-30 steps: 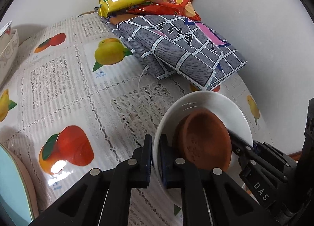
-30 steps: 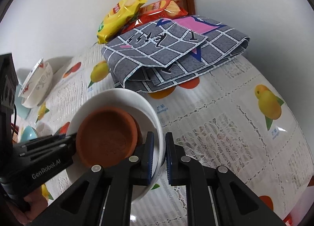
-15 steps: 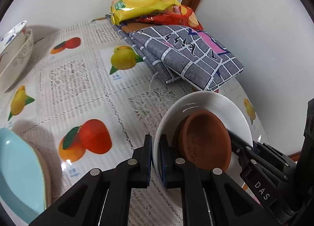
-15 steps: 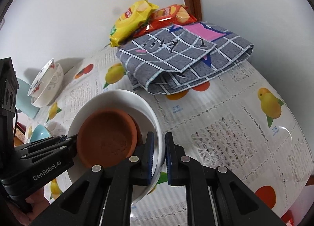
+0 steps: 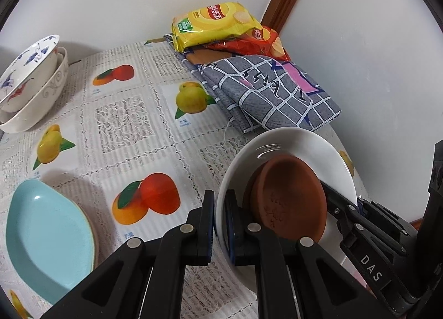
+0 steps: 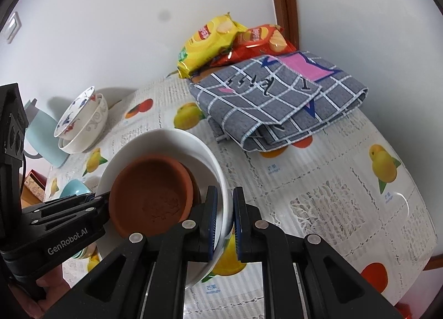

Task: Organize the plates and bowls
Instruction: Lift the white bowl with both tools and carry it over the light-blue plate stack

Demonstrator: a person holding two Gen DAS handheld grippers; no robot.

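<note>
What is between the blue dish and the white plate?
Only bare tablecloth with an orange picture, between blue dish and white plate, seen in the left wrist view.

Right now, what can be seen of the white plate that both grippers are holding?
The white plate is round, glossy and ceramic-looking, with a shallow well and a raised rim. It is held tilted above the fruit-print tablecloth. The left gripper is shut on its rim on one side, and the right gripper is shut on the opposite side. A brown terracotta-looking saucer lies inside it, slid towards the lower edge. Its underside is hidden.
</note>
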